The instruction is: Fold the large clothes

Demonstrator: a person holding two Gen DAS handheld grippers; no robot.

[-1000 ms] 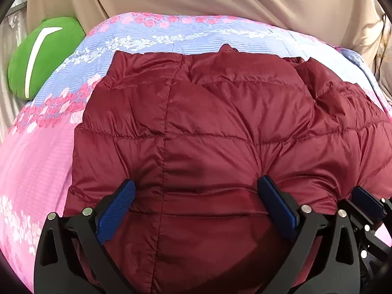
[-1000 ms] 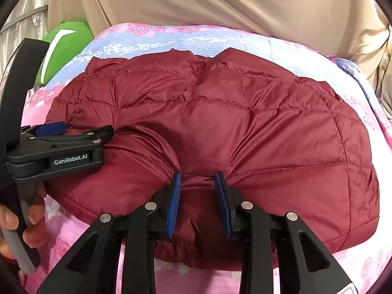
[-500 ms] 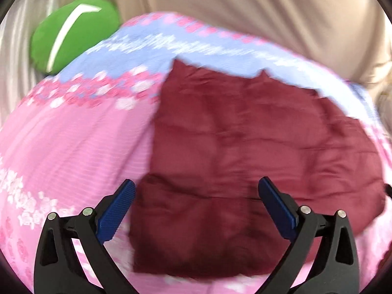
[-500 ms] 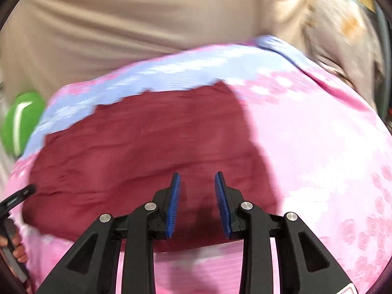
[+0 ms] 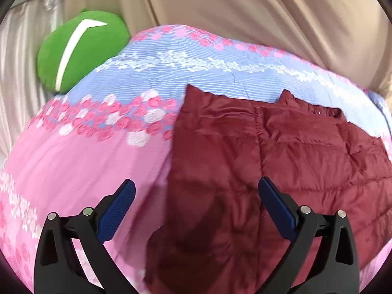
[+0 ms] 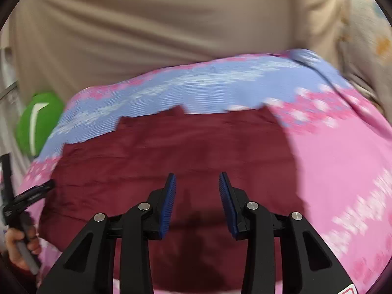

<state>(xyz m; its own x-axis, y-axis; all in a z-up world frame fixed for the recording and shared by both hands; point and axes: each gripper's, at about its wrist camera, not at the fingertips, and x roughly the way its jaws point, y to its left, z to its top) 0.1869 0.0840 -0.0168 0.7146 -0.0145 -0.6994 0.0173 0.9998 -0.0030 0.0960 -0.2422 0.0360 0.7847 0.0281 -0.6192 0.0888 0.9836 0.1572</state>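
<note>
A dark red quilted jacket [image 5: 281,159] lies folded and flat on a pink and blue floral bedsheet [image 5: 73,159]. My left gripper [image 5: 196,182] hovers wide open above the jacket's left edge, with nothing between its blue pads. In the right wrist view the jacket [image 6: 171,152] spreads below my right gripper [image 6: 197,175]. That gripper's jaws are opening, the pads stand apart, and no cloth is caught between them. The left gripper [image 6: 29,196] and the hand [image 6: 14,240] holding it show at the far left of this view.
A green cushion [image 5: 78,51] with a white stripe rests at the bed's far left corner. Beige draped fabric [image 5: 245,12] hangs behind the bed. Bare bedsheet [image 6: 343,159] lies to the right of the jacket and also to its left.
The right gripper let go of the jacket fold it pinched and rose away. The left gripper lifted off the jacket and drew back towards its left edge. The jacket now lies flatter.
</note>
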